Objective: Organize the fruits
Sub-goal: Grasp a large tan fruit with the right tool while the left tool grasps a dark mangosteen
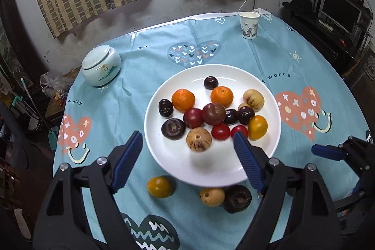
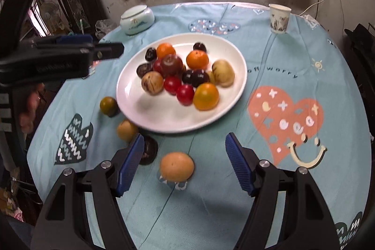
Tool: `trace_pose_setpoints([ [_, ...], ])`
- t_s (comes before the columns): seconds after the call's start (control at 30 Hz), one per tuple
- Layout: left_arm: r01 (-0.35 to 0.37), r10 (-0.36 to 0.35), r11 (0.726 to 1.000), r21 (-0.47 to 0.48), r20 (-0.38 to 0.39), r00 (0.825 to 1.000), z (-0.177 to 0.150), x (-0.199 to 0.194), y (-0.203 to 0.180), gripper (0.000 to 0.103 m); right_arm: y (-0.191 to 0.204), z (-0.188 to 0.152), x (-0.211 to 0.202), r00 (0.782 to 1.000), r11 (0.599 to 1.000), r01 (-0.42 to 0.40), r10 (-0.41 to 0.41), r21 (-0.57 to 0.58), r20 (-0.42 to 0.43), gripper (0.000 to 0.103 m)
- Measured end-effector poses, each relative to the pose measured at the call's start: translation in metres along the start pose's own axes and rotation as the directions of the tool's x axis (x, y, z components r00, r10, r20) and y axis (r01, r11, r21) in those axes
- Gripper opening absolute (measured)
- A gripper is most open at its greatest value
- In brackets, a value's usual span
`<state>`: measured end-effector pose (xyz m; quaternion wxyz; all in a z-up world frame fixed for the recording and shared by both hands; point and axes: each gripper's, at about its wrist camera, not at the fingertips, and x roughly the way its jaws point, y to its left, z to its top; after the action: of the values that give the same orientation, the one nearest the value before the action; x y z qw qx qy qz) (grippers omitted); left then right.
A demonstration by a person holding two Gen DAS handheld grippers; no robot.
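A white plate [image 1: 178, 163] holds several fruits: oranges, red tomatoes, dark plums and a striped tan fruit [image 1: 198, 139]. My left gripper [image 1: 188, 136] hovers open over the plate's near side, nothing between its pads. On the cloth in front of the plate lie a yellow tomato [image 1: 159, 186], a tan fruit [image 1: 212, 196] and a dark brown fruit [image 1: 237, 198]. My right gripper [image 2: 184, 136] is open above the cloth, with a tan-orange fruit [image 2: 177, 166] lying untouched between its fingers. The plate [image 2: 159, 114] sits just beyond it.
A pale lidded ceramic jar [image 1: 101, 65] stands at the table's back left and a paper cup [image 1: 249, 25] at the back right. The blue patterned cloth [image 2: 293, 62] covers the round table. The left gripper's body [image 2: 70, 55] reaches in left of the plate.
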<state>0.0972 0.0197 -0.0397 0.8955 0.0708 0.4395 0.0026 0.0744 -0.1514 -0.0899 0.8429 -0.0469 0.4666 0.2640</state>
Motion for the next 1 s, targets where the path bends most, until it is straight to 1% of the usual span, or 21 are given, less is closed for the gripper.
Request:
trace_pose_setpoints([
  [0.17,-0.011,0.011,1.0,-0.011,-0.009,1.0,-0.006,-0.001,0.009,0.083,0.009,-0.008,0.016,0.999,0.999,0.009,-0.01,-0.04,-0.032,0.072],
  [0.33,-0.016,0.013,0.996,-0.091,-0.033,0.999,-0.02,0.001,0.04,0.083,0.011,-0.015,0.031,0.997,0.995,0.037,-0.043,-0.089,-0.058,0.072],
  [0.5,0.011,-0.033,0.981,-0.192,-0.109,0.994,-0.048,0.013,0.068,0.083,0.01,-0.022,0.046,0.994,0.996,0.022,-0.031,-0.092,-0.101,0.072],
  [0.57,0.011,-0.038,0.978,-0.206,-0.126,0.991,-0.057,0.017,0.073,0.083,0.012,-0.024,0.051,0.991,0.994,0.004,-0.018,-0.106,-0.129,0.072],
  [0.63,0.024,-0.055,0.977,-0.213,-0.141,0.989,-0.065,0.018,0.074,0.083,0.015,-0.025,0.057,0.989,0.992,0.006,-0.025,-0.124,-0.148,0.072],
  [0.67,0.031,-0.063,0.977,-0.212,-0.146,0.987,-0.068,0.018,0.072,0.083,0.017,-0.026,0.062,0.986,0.991,-0.002,-0.02,-0.133,-0.167,0.07],
  [0.7,0.039,-0.071,0.978,-0.206,-0.151,0.986,-0.072,0.018,0.069,0.083,0.02,-0.028,0.066,0.983,0.989,-0.001,-0.026,-0.149,-0.181,0.065],
  [0.73,0.047,-0.079,0.979,-0.198,-0.154,0.985,-0.075,0.017,0.065,0.083,0.024,-0.031,0.07,0.979,0.984,0.004,-0.04,-0.176,-0.201,0.051],
  [0.77,0.057,-0.087,0.981,-0.186,-0.158,0.984,-0.078,0.017,0.059,0.083,0.028,-0.034,0.074,0.975,0.978,0.02,-0.065,-0.205,-0.214,0.047],
  [0.8,0.067,-0.097,0.982,-0.174,-0.165,0.981,-0.081,0.016,0.052,0.083,0.029,-0.034,0.072,0.976,0.977,0.017,-0.062,-0.212,-0.208,0.047],
  [0.87,0.097,-0.125,0.984,-0.152,-0.186,0.975,-0.089,0.016,0.035,0.083,0.026,-0.035,0.068,0.977,0.982,-0.007,-0.034,-0.188,-0.211,0.047],
  [0.97,0.155,-0.182,0.979,-0.131,-0.227,0.957,-0.101,0.018,0.001,0.083,0.013,-0.035,0.057,0.981,0.992,-0.016,-0.009,-0.126,-0.196,0.047],
  [1.0,0.164,-0.192,0.977,-0.134,-0.239,0.952,-0.104,0.021,-0.01,0.083,0.009,-0.036,0.053,0.982,0.994,-0.015,-0.006,-0.11,-0.189,0.047],
])
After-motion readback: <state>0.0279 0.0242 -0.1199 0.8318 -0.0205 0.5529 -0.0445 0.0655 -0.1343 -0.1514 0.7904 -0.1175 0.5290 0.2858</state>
